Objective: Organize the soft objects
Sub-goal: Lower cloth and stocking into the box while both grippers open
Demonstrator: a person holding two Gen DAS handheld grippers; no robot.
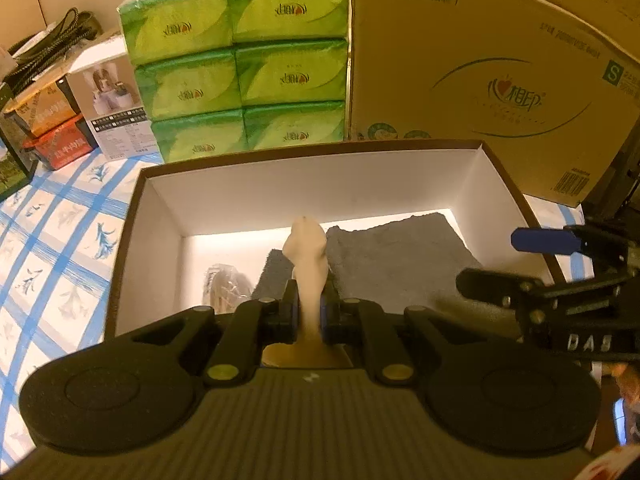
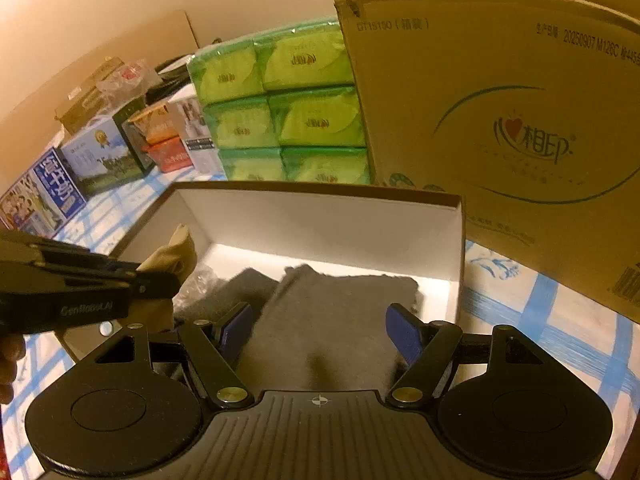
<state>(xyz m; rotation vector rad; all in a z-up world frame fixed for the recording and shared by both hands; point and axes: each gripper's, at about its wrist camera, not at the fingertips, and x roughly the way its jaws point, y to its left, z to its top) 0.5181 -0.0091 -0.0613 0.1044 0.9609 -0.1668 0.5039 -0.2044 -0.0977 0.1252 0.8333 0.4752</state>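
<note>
Your left claw [image 1: 308,312] is pinched tight on the beige cloth [image 1: 306,248], hanging over the open box [image 1: 124,248]. Your right claw [image 2: 320,332] is spread wide and empty above the gray towel [image 2: 340,304] lying in the box. Risk: the cloth dangles near the front wall; let go early and it'll likely drape over the rim or bunch on the towel.

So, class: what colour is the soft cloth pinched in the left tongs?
Pale beige cloth, pinched in the left tongs, clearest in the left wrist view.
</note>
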